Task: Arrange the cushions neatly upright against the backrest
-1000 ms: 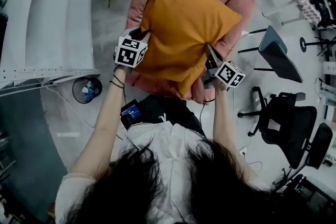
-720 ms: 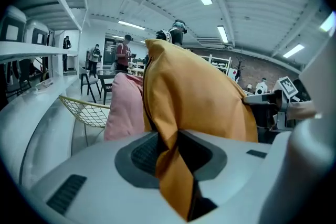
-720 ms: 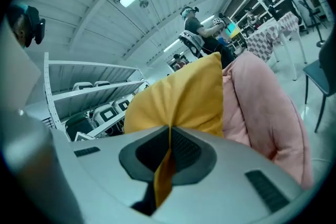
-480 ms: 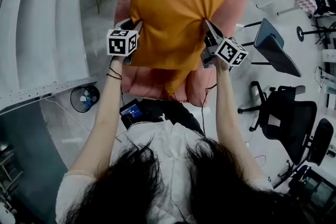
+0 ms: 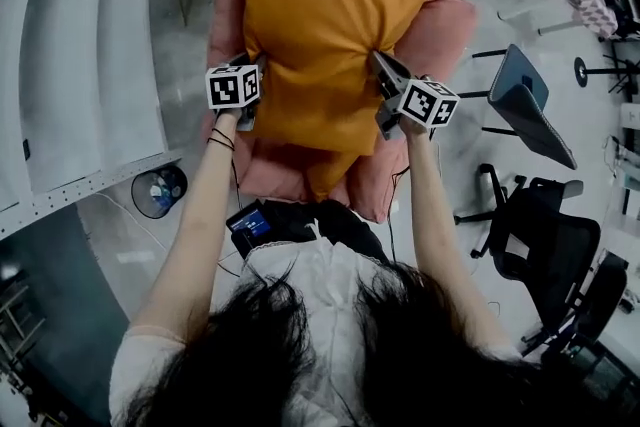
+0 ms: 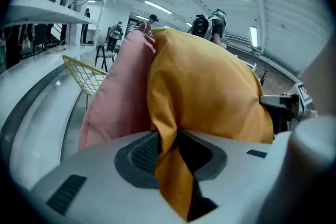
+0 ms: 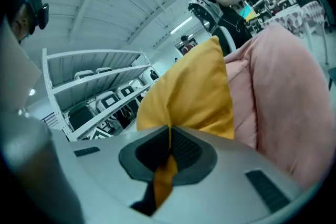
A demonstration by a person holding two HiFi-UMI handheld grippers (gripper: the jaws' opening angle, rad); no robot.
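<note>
Nearest her, the left gripper (image 5: 250, 73) pinches a fold of fabric at the nine o'clock edge of the orange cushion (image 5: 320, 35), and the right gripper (image 5: 384, 75) is clamped tight on the three o'clock edge. The cushion is held between them over the seat of the pink armchair (image 5: 448, 23), its top at twelve o'clock close against the backrest. I'd say it's nearly placed; settling it square and letting go remain.
</note>
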